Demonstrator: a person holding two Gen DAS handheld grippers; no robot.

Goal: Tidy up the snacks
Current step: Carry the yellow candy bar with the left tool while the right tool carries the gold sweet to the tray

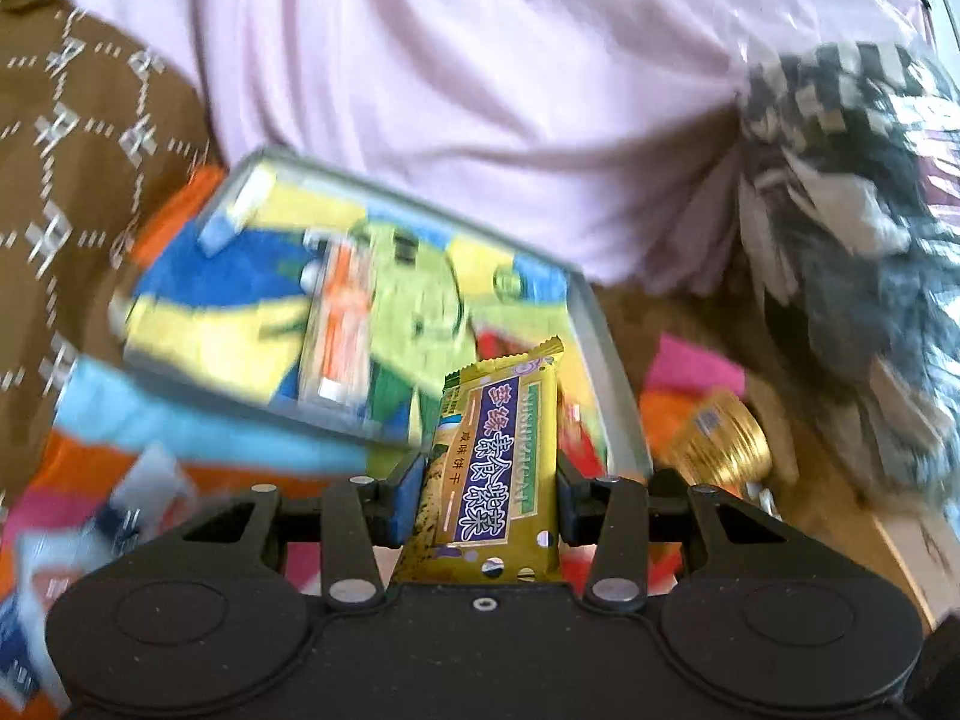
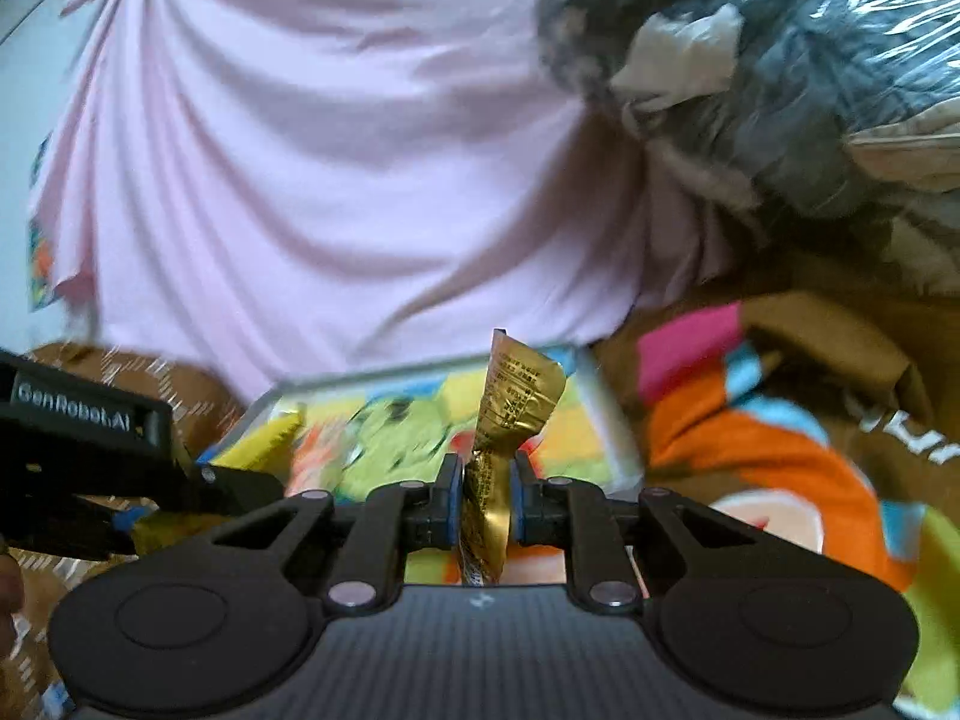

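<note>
My left gripper is shut on a yellow-green snack bar with a purple label, held upright just before a grey tray. The tray has a bright cartoon lining and holds an orange-and-white packet and a red one. My right gripper is shut on a gold foil snack packet, held over the near edge of the same tray. The left gripper shows at the left of the right wrist view with its yellow bar.
A pink cloth hangs behind the tray. A gold packet lies right of the tray. Loose blue-white packets lie at the near left on a colourful blanket. Bagged dark clothing is at the upper right.
</note>
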